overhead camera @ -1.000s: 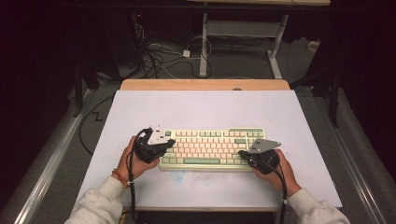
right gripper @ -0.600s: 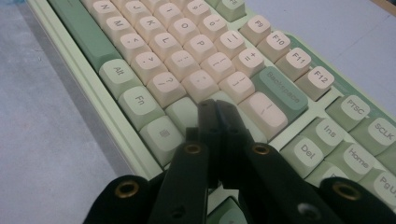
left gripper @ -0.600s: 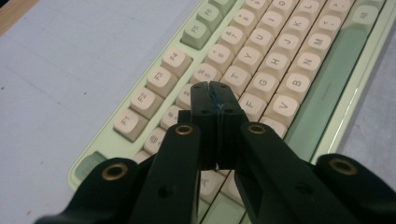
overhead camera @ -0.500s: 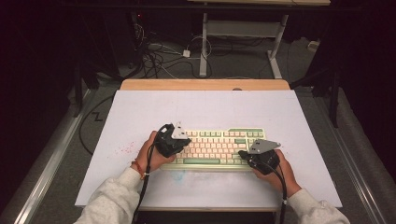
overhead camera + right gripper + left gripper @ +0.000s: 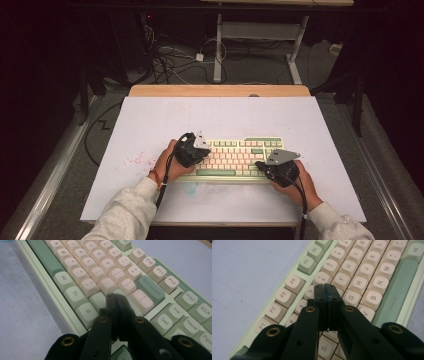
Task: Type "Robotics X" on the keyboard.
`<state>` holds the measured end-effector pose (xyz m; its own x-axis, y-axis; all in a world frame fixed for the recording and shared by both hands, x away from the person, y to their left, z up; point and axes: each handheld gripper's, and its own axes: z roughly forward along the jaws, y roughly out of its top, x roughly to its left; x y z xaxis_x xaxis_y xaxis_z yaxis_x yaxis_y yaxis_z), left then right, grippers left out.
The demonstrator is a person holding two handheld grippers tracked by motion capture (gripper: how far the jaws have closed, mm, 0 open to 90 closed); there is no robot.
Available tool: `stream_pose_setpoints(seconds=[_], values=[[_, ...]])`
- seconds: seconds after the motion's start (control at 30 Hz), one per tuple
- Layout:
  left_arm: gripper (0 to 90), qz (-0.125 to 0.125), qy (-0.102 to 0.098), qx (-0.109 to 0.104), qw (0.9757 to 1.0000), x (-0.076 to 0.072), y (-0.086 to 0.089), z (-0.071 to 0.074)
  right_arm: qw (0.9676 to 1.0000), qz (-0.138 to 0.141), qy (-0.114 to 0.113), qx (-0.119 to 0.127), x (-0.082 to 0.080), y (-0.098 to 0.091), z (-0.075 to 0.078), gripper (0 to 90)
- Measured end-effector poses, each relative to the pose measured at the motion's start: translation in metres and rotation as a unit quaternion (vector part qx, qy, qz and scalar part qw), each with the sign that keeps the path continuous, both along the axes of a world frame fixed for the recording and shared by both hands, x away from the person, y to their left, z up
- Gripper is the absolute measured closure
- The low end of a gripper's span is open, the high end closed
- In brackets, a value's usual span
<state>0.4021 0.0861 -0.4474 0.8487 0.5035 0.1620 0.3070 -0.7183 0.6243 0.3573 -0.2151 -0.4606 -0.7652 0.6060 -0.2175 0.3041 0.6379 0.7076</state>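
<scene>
A pale green keyboard [image 5: 235, 150] with cream and green keycaps lies on the white mat near the front edge. My left gripper [image 5: 204, 153] is shut and empty over the keyboard's left part. In the left gripper view its closed tips [image 5: 323, 286] hover just above the keyboard [image 5: 293, 282], by the 5 and 6 keys. My right gripper [image 5: 261, 164] is also shut and empty at the keyboard's right end. In the right gripper view its tips [image 5: 115, 296] sit low over the keyboard [image 5: 100, 262], below the Backspace key [image 5: 150, 290]. A hand holds each gripper.
The white mat [image 5: 220, 115] covers a wooden table [image 5: 220, 90]. Faint red specks [image 5: 135, 160] mark the mat left of the keyboard. Cables [image 5: 170, 60] and a desk frame [image 5: 260, 35] stand on the floor behind. Bare mat lies beyond the keyboard.
My left gripper has moved right, from beside the keyboard's left end to above its left keys. The right gripper and the keyboard have stayed put.
</scene>
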Motion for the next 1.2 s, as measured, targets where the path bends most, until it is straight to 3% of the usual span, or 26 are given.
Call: stream_pose_setpoints(seconds=[0.17,0.27,0.37,0.47,0.5,0.57,0.6,0.7,0.77,0.87,0.93,1.0,1.07,1.2], values=[[86.5,-0.001,0.0,0.006,1.0,0.001,-0.002,-0.002,1.0,0.0,0.0,0.0,0.0,0.0,0.0,90.0],[87.1,0.0,0.002,0.021,0.9998,0.002,-0.004,-0.005,1.0,0.002,-0.001,-0.002,0.0,0.0,0.0,90.0],[85.5,0.0,0.003,0.015,0.9999,0.002,-0.002,-0.004,1.0,0.002,0.003,0.002,-0.002,0.0,0.002,90.0],[84.1,0.002,-0.016,0.0,0.9999,-0.002,0.002,0.005,0.9999,0.004,-0.008,0.011,-0.005,-0.002,0.009,90.0],[83.1,0.002,-0.033,-0.016,0.9993,-0.006,0.008,0.013,0.9998,0.003,-0.013,0.016,-0.006,-0.003,0.012,90.0],[81.4,0.001,-0.041,-0.022,0.9989,-0.009,0.01,0.017,0.9995,0.0,-0.019,0.024,-0.009,-0.005,0.017,90.0],[79.6,0.005,-0.059,-0.025,0.9979,-0.015,0.015,0.022,0.9995,0.001,-0.021,0.025,-0.01,-0.006,0.019,90.0],[67.9,0.005,-0.069,-0.032,0.9971,-0.02,0.021,0.026,0.9992,0.0,-0.025,0.03,-0.013,-0.008,0.022,90.0],[65.3,0.003,-0.085,-0.039,0.9956,-0.025,0.028,0.028,0.9991,0.001,-0.028,0.03,-0.014,-0.009,0.023,90.0],[51.5,0.011,-0.119,-0.04,0.992,-0.035,0.038,0.029,0.9988,-0.004,-0.035,0.035,-0.016,-0.012,0.027,90.0],[43.9,0.013,-0.129,-0.058,0.9899,-0.041,0.047,0.028,0.9984,-0.007,-0.04,0.038,-0.017,-0.014,0.029,90.0],[31.5,0.028,-0.139,-0.059,0.9881,-0.047,0.056,0.026,0.9979,-0.011,-0.045,0.046,-0.018,-0.016,0.033,90.0],[29.5,0.035,-0.141,-0.071,0.9869,-0.053,0.066,0.021,0.9978,-0.012,-0.046,0.047,-0.018,-0.017,0.034,90.0],[23.3,0.059,-0.139,-0.061,0.9867,-0.066,0.086,0.005,0.9974,-0.01,-0.051,0.051,-0.019,-0.017,0.038,90.0]])
